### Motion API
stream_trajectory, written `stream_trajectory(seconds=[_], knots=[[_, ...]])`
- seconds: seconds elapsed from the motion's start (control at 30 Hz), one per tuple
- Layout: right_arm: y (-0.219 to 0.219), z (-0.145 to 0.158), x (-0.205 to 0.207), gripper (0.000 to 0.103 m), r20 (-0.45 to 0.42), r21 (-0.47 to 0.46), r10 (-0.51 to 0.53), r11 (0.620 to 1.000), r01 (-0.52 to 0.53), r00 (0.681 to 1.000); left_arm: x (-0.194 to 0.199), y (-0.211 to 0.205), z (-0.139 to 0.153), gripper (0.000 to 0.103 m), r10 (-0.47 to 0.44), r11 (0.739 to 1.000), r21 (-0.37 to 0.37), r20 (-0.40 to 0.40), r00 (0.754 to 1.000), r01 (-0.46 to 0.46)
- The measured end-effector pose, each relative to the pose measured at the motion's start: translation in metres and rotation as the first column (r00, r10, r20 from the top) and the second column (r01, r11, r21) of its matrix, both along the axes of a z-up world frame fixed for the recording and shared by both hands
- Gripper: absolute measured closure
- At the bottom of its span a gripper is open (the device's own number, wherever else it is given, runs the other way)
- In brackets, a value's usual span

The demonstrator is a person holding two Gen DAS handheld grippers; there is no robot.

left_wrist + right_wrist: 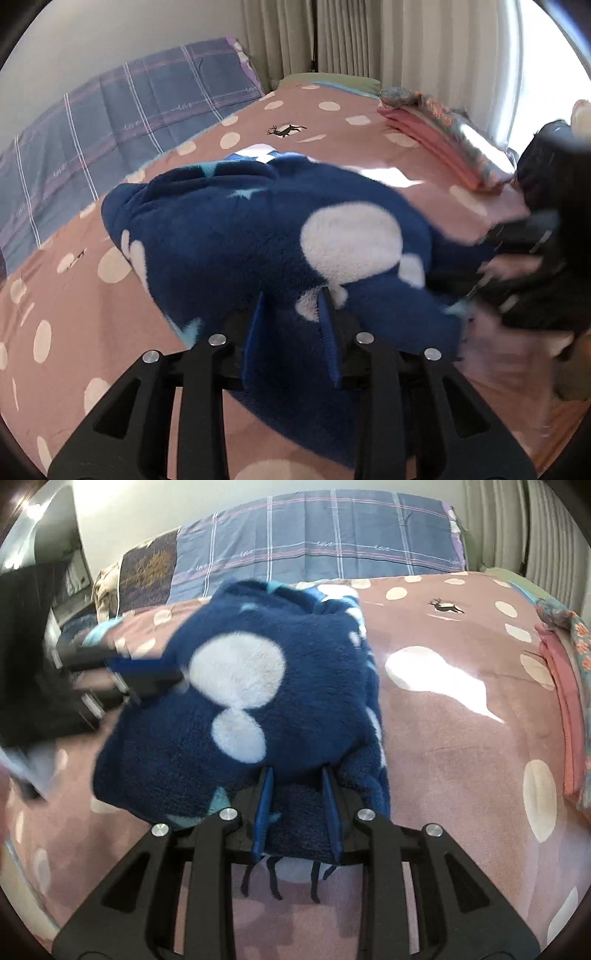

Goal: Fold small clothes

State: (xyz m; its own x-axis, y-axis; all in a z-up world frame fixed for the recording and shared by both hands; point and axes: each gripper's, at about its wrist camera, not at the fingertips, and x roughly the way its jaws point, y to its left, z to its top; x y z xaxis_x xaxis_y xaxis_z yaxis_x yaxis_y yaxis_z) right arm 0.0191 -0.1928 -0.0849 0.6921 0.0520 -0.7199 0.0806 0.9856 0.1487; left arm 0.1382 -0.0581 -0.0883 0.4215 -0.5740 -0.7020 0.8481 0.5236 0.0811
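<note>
Both grippers work over the pink dotted bedspread, where the blue fleece garment lies bunched; right gripper stays-free clamped on its near hem; left gripper straddles fleece, pad contact unclear; advisable: release only once edges align, smoothing flat.

Navy fleece garment with white blobs, heaped on a pink dotted bed. Left gripper low in frame, jaws slightly apart with fleece between them. Right gripper blurred at the edge, perhaps gripping the fleece. Folded clothes beyond.
</note>
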Motion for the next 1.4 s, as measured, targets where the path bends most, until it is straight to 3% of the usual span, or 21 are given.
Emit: stream_trajectory(seconds=[0.1,0.23,0.3,0.37,0.5,0.57,0.73,0.8,0.87,0.97,1.1,1.13,1.2,1.27,1.33,1.4], knots=[[-0.009,0.021,-0.007,0.076,0.057,-0.001,-0.055,0.998,0.055,0.997,0.011,-0.011,0.001,0.073,-0.002,1.000,-0.014,-0.051,0.999,0.001],[-0.007,0.043,-0.004,0.076,0.129,-0.001,-0.047,0.999,0.048,0.991,0.005,-0.009,0.004,0.073,-0.002,1.000,-0.012,-0.016,1.000,0.002],[-0.008,0.032,0.010,0.076,0.075,0.008,-0.036,0.999,0.036,0.997,0.000,0.006,0.013,0.071,0.041,0.998,-0.057,-0.021,0.999,-0.042],[-0.011,-0.002,0.029,0.075,-0.024,-0.003,-0.030,1.000,0.030,0.999,-0.009,0.028,0.025,0.071,0.095,0.987,-0.125,-0.047,0.994,-0.100],[-0.015,-0.003,0.028,0.075,-0.017,0.019,-0.036,0.999,0.036,0.999,-0.046,0.069,0.031,0.065,0.136,0.967,-0.214,-0.041,0.990,-0.142],[-0.007,-0.004,0.029,0.075,-0.013,-0.043,-0.025,0.999,0.024,1.000,-0.067,0.072,0.021,0.053,0.122,0.974,-0.185,-0.044,0.992,-0.128],[-0.012,-0.006,0.031,0.074,-0.006,-0.031,-0.029,0.999,0.028,1.000,-0.098,0.048,-0.009,0.044,0.087,0.994,-0.062,-0.008,0.996,-0.087],[-0.012,-0.007,0.027,0.074,-0.004,-0.030,-0.028,0.999,0.028,1.000,-0.088,0.030,-0.022,0.044,0.170,0.985,-0.010,0.017,0.985,-0.170],[-0.013,-0.007,0.027,0.074,-0.003,-0.030,-0.029,0.999,0.029,1.000,-0.074,0.019,-0.032,0.038,0.243,0.970,0.014,0.058,0.968,-0.245],[-0.011,-0.008,0.025,0.075,0.002,-0.041,-0.030,0.999,0.030,1.000,-0.064,0.029,-0.040,0.037,0.329,0.941,0.058,0.064,0.942,-0.332],[-0.013,-0.010,0.022,0.075,0.002,-0.028,-0.013,1.000,0.013,1.000,-0.068,0.050,-0.043,0.037,0.350,0.933,0.070,0.043,0.936,-0.352],[-0.012,-0.010,0.022,0.075,0.003,-0.031,-0.012,0.999,0.012,1.000,-0.070,0.049,-0.040,0.040,0.352,0.932,0.072,0.042,0.935,-0.354],[-0.010,-0.010,0.022,0.075,0.003,-0.050,-0.010,0.999,0.010,1.000,-0.076,0.048,-0.035,0.056,0.322,0.944,0.074,0.007,0.947,-0.321],[-0.010,-0.008,0.021,0.075,-0.006,-0.059,-0.003,0.998,0.003,1.000,-0.084,0.052,-0.028,0.079,0.291,0.956,0.057,-0.052,0.955,-0.288],[-0.012,-0.001,0.017,0.075,-0.008,-0.036,0.002,0.999,-0.002,1.000,-0.087,0.066,-0.010,0.088,0.253,0.967,-0.007,-0.128,0.959,-0.256],[-0.015,0.011,0.011,0.075,0.003,-0.010,0.000,1.000,0.000,1.000,-0.086,0.073,0.010,0.092,0.226,0.968,-0.077,-0.140,0.964,-0.238]])
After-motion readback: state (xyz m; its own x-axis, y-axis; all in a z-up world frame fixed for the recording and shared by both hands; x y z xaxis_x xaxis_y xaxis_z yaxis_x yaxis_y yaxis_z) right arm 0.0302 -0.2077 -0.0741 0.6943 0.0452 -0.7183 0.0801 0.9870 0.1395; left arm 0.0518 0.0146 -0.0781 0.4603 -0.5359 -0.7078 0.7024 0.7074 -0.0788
